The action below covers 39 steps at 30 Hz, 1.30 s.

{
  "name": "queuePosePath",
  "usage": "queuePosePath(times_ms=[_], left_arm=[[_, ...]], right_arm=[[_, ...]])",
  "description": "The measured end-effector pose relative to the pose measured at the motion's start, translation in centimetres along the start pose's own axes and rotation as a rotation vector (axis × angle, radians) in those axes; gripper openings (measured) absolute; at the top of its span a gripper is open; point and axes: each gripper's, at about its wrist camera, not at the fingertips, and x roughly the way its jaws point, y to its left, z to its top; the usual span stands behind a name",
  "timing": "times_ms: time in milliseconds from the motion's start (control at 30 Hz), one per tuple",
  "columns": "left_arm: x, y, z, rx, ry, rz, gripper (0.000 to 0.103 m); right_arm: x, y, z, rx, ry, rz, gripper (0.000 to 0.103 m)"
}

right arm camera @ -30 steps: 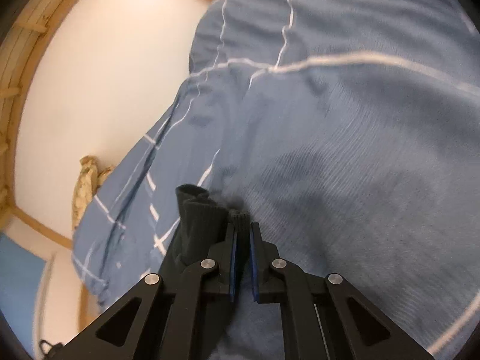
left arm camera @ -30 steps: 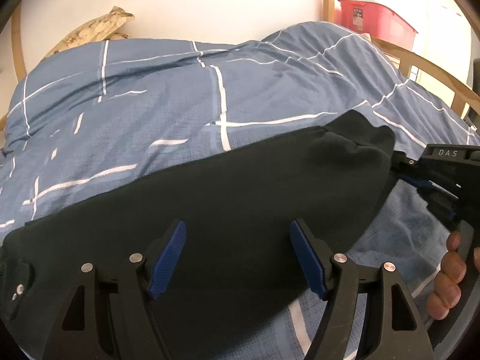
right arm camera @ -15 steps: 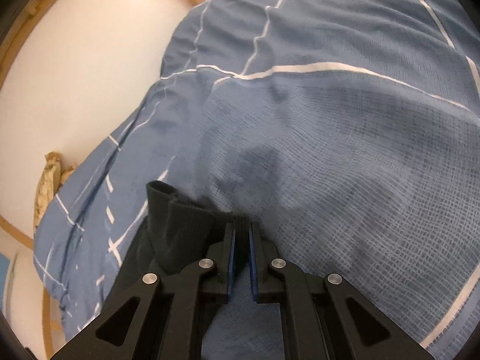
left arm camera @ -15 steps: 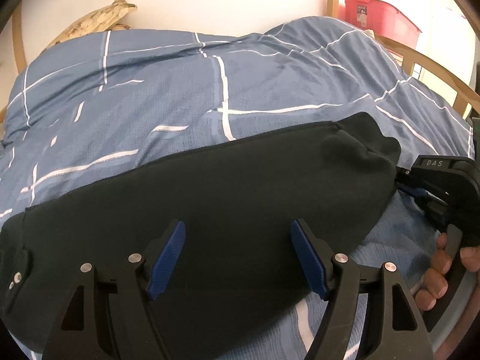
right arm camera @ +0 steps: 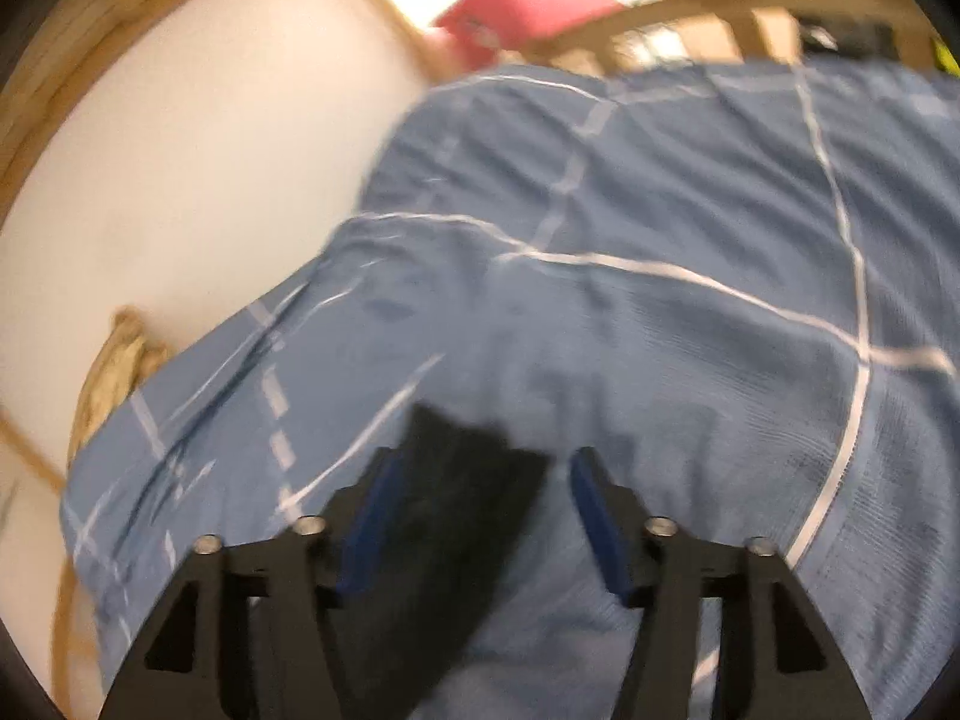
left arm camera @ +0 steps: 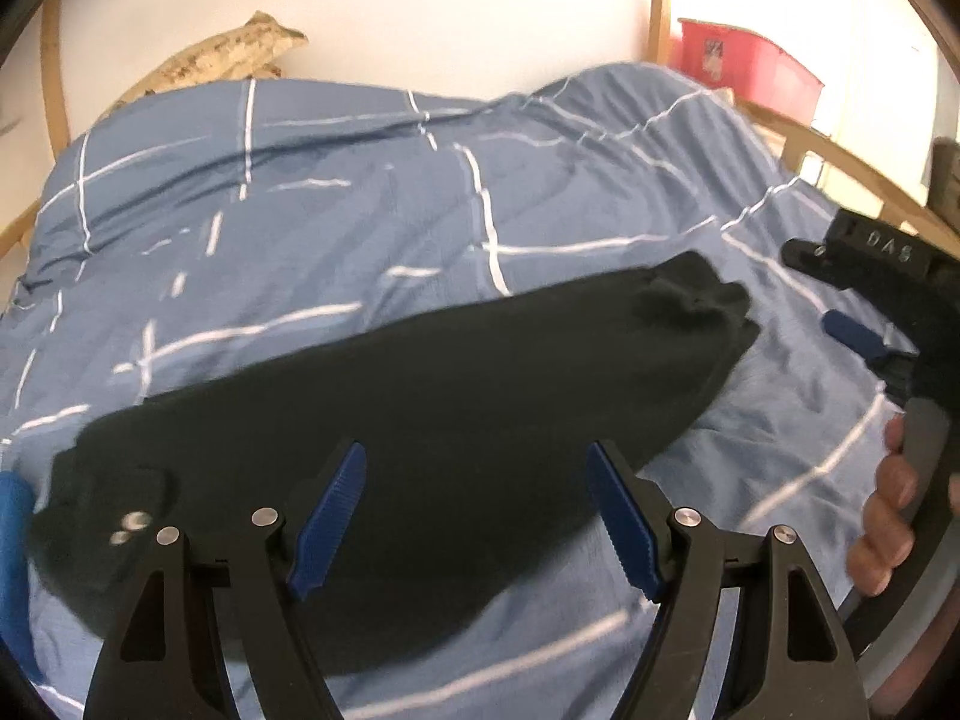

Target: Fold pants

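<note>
A pair of black pants [left arm camera: 420, 420] lies folded lengthwise into one long dark band across a blue duvet [left arm camera: 336, 192] crossed with thin white lines. The band runs from the lower left, where two metal snaps show at the waist, up to the cuffs at the right.

The left gripper [left arm camera: 477, 516] hovers over the middle of the pants, its blue-padded jaws spread wide and holding nothing. The right gripper [right arm camera: 474, 510] sits just beyond the cuff end; its jaws are also spread, with the dark cuff lying loose between them (this view is blurred, so whether a pad touches the cloth cannot be told). In the left wrist view the right gripper appears at the far right edge, apart from the cuffs, with the person's right hand [left arm camera: 888, 516] wrapped around its handle.

Behind the bed stand a pale wall, a wooden frame [left arm camera: 660, 0], a red storage bin [left arm camera: 744, 66] and a piece of driftwood [left arm camera: 222, 57].
</note>
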Motion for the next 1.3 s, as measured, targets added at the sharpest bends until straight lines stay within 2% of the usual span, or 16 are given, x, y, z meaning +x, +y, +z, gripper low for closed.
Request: queuePosePath(times_ms=[67, 200, 400, 467, 600, 633, 800, 900, 967, 1067, 1100, 1200, 1300], left_arm=[[-1.6, 1.1, -0.4, 0.008, -0.012, -0.001, 0.075], [-5.4, 5.6, -2.5, 0.024, -0.026, 0.032, 0.075], [-9.4, 13.5, -5.8, 0.023, -0.044, 0.132, 0.075], [-10.3, 15.8, -6.5, 0.015, -0.055, 0.139, 0.075], [-10.8, 21.2, -7.0, -0.019, -0.075, 0.161, 0.075], [-10.6, 22.3, -7.0, -0.039, -0.077, 0.147, 0.075], [-8.6, 27.3, -8.3, -0.194, -0.077, -0.021, 0.073], [-7.8, 28.3, -9.1, -0.230, -0.082, -0.056, 0.071], [-7.0, 28.4, -9.4, -0.217, -0.083, -0.079, 0.070], [-6.1, 28.6, -9.7, -0.237, -0.092, -0.098, 0.060], [-5.8, 28.8, -9.7, -0.255, -0.098, -0.111, 0.060], [-4.6, 29.5, -9.5, -0.306, -0.081, -0.154, 0.057], [-3.7, 30.0, -8.9, -0.348, -0.072, -0.173, 0.054]], right_arm=[[-1.6, 1.2, -0.7, -0.020, 0.013, 0.028, 0.062], [-4.3, 4.5, -3.0, -0.070, 0.079, 0.118, 0.062], [-7.6, 11.2, -8.8, -0.236, 0.101, 0.160, 0.062], [-8.3, 13.2, -10.5, -0.272, 0.116, 0.195, 0.062], [-8.5, 16.9, -13.9, -0.242, 0.163, 0.253, 0.062], [-8.3, 17.6, -14.6, -0.231, 0.178, 0.263, 0.062], [-6.7, 21.7, -18.4, -0.262, 0.245, 0.298, 0.062], [-6.3, 23.3, -20.5, -0.342, 0.227, 0.313, 0.062], [-6.2, 23.8, -21.7, -0.408, 0.201, 0.333, 0.062], [-6.6, 24.0, -23.5, -0.515, 0.133, 0.341, 0.061], [-6.7, 24.1, -24.1, -0.546, 0.109, 0.347, 0.061], [-6.6, 24.2, -24.8, -0.588, 0.101, 0.377, 0.061], [-6.5, 24.0, -24.6, -0.574, 0.111, 0.392, 0.061]])
